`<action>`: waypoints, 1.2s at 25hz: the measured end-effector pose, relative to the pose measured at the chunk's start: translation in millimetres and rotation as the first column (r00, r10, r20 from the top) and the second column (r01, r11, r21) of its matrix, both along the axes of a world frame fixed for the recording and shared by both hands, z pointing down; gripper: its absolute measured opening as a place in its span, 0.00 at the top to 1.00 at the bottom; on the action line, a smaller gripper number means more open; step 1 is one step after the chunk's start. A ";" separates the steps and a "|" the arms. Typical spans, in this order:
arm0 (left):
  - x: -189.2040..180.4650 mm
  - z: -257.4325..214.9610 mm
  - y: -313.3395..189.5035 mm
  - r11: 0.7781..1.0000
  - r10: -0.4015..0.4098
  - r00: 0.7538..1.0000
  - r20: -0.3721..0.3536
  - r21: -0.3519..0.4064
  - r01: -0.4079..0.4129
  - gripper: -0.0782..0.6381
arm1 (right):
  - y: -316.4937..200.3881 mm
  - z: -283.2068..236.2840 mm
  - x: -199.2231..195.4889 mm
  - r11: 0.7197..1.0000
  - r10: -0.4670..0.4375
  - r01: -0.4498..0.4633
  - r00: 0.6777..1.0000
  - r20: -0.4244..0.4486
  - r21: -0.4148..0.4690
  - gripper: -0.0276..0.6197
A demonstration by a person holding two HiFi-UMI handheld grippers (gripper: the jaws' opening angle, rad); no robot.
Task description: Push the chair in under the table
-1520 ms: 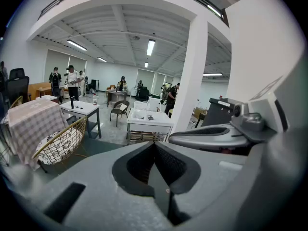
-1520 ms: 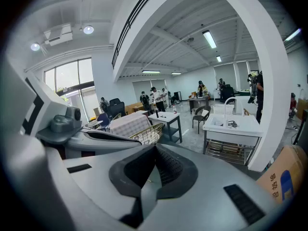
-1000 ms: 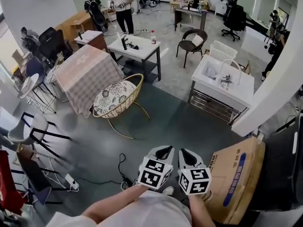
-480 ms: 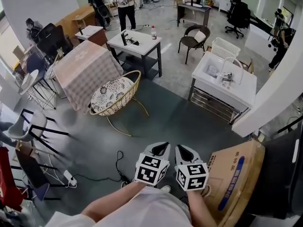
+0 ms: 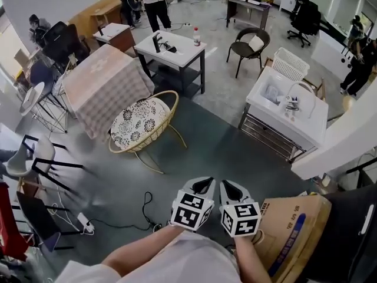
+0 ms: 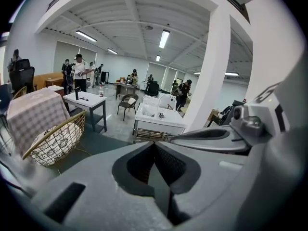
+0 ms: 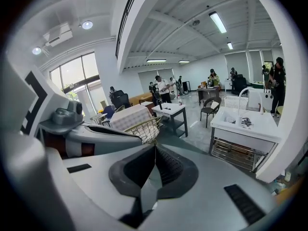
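A round wicker chair (image 5: 143, 124) with a patterned cushion stands on the dark floor, beside a table under a checked cloth (image 5: 103, 87). My left gripper (image 5: 204, 186) and right gripper (image 5: 231, 188) are held side by side close to my body, well short of the chair. Both are shut with nothing between their jaws. In the left gripper view the left gripper (image 6: 154, 144) points into the room, with the wicker chair (image 6: 56, 139) at the far left. In the right gripper view the wicker chair (image 7: 143, 127) shows just above the right gripper (image 7: 155, 146).
A white table (image 5: 171, 48) stands behind the chair, and a white sink unit (image 5: 286, 114) at the right. A black chair (image 5: 250, 46) stands farther back. A cardboard box (image 5: 293, 233) lies at my right. Cables and a power strip (image 5: 84, 222) trail on the floor. People stand at the back.
The whole room has slid a little down and closer in the head view, and the cardboard box has dropped lower. Both grippers stay shut, side by side before me.
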State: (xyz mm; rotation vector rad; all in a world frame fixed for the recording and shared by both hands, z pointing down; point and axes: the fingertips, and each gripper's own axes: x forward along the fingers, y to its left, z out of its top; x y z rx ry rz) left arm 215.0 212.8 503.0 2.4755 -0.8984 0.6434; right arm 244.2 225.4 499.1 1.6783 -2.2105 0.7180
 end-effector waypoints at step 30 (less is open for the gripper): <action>-151.5 24.9 -195.8 0.924 -0.377 0.926 -0.012 -0.071 0.375 0.88 | -214.9 17.6 -147.0 0.853 -0.520 0.520 0.841 -0.151 -0.040 0.95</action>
